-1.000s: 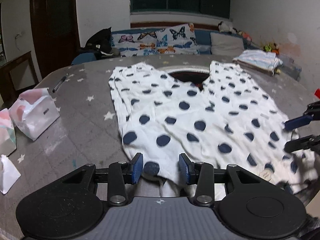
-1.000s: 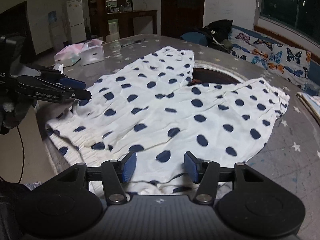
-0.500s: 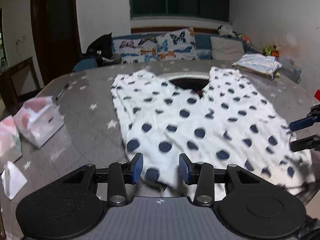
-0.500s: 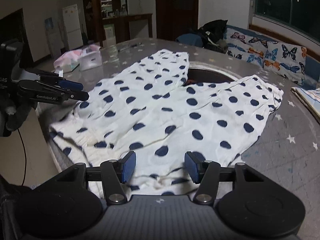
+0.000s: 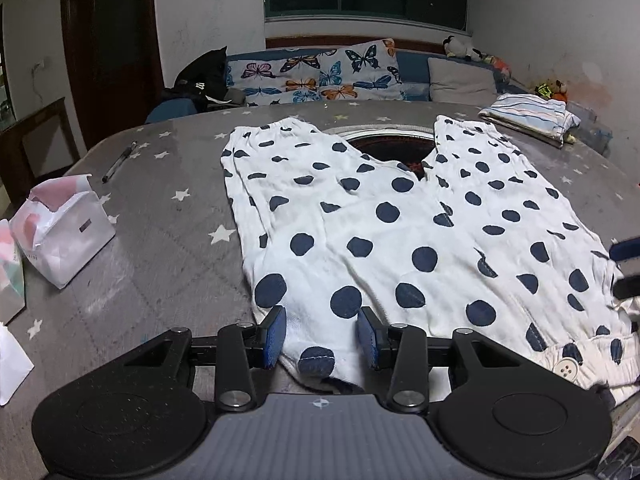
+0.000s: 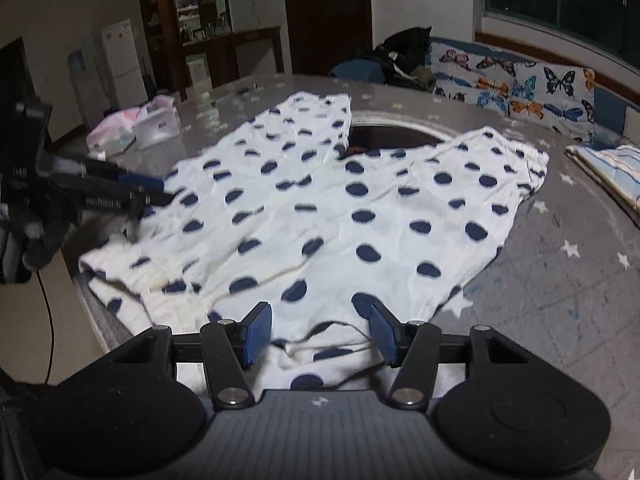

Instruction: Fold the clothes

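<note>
White trousers with dark blue dots (image 5: 400,232) lie spread flat on the grey star-print table (image 5: 168,216), legs pointing away, waistband with a white button (image 5: 566,368) at the near edge. My left gripper (image 5: 322,336) is open over the waistband's left corner; cloth lies between its blue pads (image 5: 276,336), unpinched. My right gripper (image 6: 320,334) is open over the waistband's other end, cloth rumpled between its pads (image 6: 384,336). The trousers (image 6: 340,216) fill the right wrist view, where the left gripper (image 6: 120,196) shows at the left. The right gripper (image 5: 626,268) peeks in at the left view's right edge.
A dark round opening (image 5: 392,148) in the table shows between the legs. White and pink bags (image 5: 60,232) and a pen (image 5: 118,156) lie at the left. Folded striped clothes (image 5: 528,116) sit at the far right. A butterfly-print sofa (image 5: 320,76) stands behind the table.
The left gripper has drifted a little across the waistband corner, which now lies further between its pads. The right gripper has rolled slightly. Both stay open; the trousers lie as before.
</note>
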`<state>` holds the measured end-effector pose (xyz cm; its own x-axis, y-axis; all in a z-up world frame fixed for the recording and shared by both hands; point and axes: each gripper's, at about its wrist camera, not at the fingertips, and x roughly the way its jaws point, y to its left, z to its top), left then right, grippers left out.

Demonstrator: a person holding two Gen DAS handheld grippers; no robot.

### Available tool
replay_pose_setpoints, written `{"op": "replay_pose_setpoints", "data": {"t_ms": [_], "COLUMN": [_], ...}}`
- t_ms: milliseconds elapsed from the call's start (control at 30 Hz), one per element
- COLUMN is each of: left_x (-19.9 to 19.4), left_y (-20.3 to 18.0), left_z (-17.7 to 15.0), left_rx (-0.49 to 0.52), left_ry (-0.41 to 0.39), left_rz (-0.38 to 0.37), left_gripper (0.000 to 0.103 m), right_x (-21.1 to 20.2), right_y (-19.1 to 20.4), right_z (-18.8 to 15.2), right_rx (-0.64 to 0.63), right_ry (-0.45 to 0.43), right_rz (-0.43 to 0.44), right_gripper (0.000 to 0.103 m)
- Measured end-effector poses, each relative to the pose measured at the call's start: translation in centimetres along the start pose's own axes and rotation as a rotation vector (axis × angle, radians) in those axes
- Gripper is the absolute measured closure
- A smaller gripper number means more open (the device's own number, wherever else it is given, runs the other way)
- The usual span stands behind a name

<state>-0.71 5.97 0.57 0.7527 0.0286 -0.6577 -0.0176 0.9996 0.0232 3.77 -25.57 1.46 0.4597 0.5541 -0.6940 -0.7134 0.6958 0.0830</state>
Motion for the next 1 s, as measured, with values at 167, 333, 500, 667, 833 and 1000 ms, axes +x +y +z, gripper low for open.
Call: {"op": "replay_pose_setpoints", "data": {"t_ms": [167, 333, 500, 667, 833, 1000], "left_x": [-0.9, -2.6, -4.0, -4.6, -4.8, -3.6], "left_y": [-0.3, -2.3, -6.1, -10.8, -15.2, -18.2], "left_z": [0.4, 1.0, 1.3, 1.2, 0.7, 0.1], "left_rx": [-0.001, 0.029, 0.104, 0.19, 0.305, 0.389], "left_ry": [-0.009, -0.039, -0.061, -0.062, -0.045, -0.02], "left_rz": [-0.014, -0.105, -0.249, -0.397, -0.51, -0.519], "left_gripper": [0.061, 0.059, 0.058, 0.058, 0.054, 0.054], "right_x": [1.4, 0.2, -1.7, -2.5, -2.8, -2.5], "right_y": [-0.5, -0.9, -2.3, -4.4, -6.4, -7.5], "right_z": [-0.4, -0.4, 0.2, 0.6, 0.9, 1.3], "right_rx": [0.02, 0.045, 0.087, 0.127, 0.152, 0.16], "right_ry": [0.031, 0.006, -0.039, -0.068, -0.083, -0.086], "right_rz": [0.004, 0.015, -0.026, -0.109, -0.154, -0.174], "right_gripper": [0.047, 0.047, 0.047, 0.047, 0.048, 0.048]}}
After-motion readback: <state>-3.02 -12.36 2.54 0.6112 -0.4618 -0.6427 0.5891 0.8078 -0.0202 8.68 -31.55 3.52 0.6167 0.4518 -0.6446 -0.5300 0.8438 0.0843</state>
